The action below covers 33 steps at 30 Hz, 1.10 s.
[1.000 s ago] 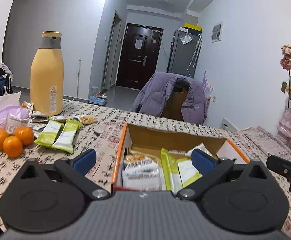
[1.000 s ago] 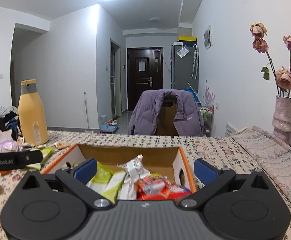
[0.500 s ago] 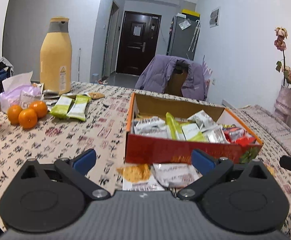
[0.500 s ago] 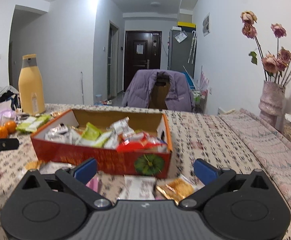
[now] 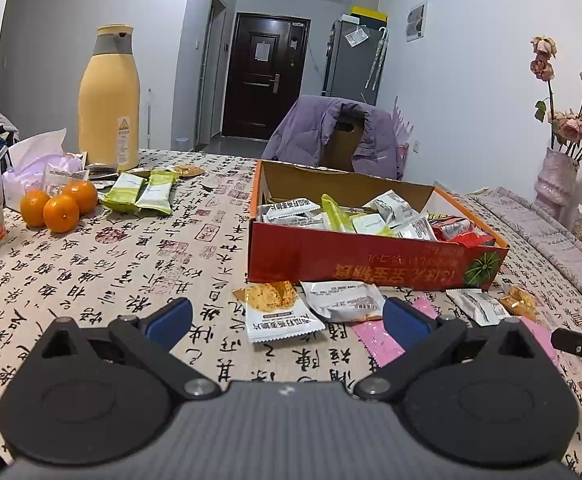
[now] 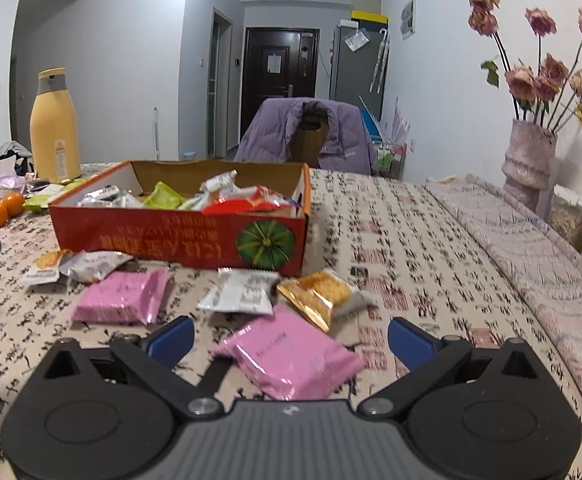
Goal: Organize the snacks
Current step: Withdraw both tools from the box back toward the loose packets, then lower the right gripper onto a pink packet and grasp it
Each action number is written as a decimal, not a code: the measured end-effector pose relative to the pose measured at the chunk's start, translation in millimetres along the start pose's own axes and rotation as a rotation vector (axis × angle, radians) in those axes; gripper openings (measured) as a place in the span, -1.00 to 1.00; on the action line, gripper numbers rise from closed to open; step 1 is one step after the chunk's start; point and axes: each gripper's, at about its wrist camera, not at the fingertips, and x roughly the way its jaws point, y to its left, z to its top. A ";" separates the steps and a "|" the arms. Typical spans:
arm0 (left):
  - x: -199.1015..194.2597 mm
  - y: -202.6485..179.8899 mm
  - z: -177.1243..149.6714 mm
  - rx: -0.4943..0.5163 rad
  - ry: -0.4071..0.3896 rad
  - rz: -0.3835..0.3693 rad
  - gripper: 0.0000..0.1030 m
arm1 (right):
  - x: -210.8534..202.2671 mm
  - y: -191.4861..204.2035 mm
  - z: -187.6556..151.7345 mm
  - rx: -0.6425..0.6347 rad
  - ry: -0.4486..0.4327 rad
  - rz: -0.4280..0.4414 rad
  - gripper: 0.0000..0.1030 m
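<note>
Claws: right claw [image 6: 289,336] and left claw [image 5: 287,318] both spread, empty. Pink packet [image 6: 291,354] on tabletop [image 6: 411,248] between right fingers: light, crinkly, slippery; pinch flat body. Box [image 6: 179,240] at 11 o'clock, nearly full.

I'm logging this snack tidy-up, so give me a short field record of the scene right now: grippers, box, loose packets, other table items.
left gripper: open, empty
right gripper: open, empty, above a pink packet
box: open, holds mixed packets
loose packets: second pink packet, silver packet, gold packet, all in front of the box
far side: oranges, green packets, yellow flask
</note>
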 end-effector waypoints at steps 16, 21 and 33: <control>-3.2 0.2 -6.1 -0.004 0.026 0.003 1.00 | 62.2 7.8 2.2 -0.091 0.166 -0.012 1.00; -3.4 1.8 -6.5 -0.008 0.028 0.007 1.00 | 79.2 4.0 4.4 -0.071 0.204 0.042 1.00; 1.4 2.9 -8.8 -0.016 0.051 0.009 1.00 | 74.4 -3.7 -2.8 -0.021 0.175 0.140 0.58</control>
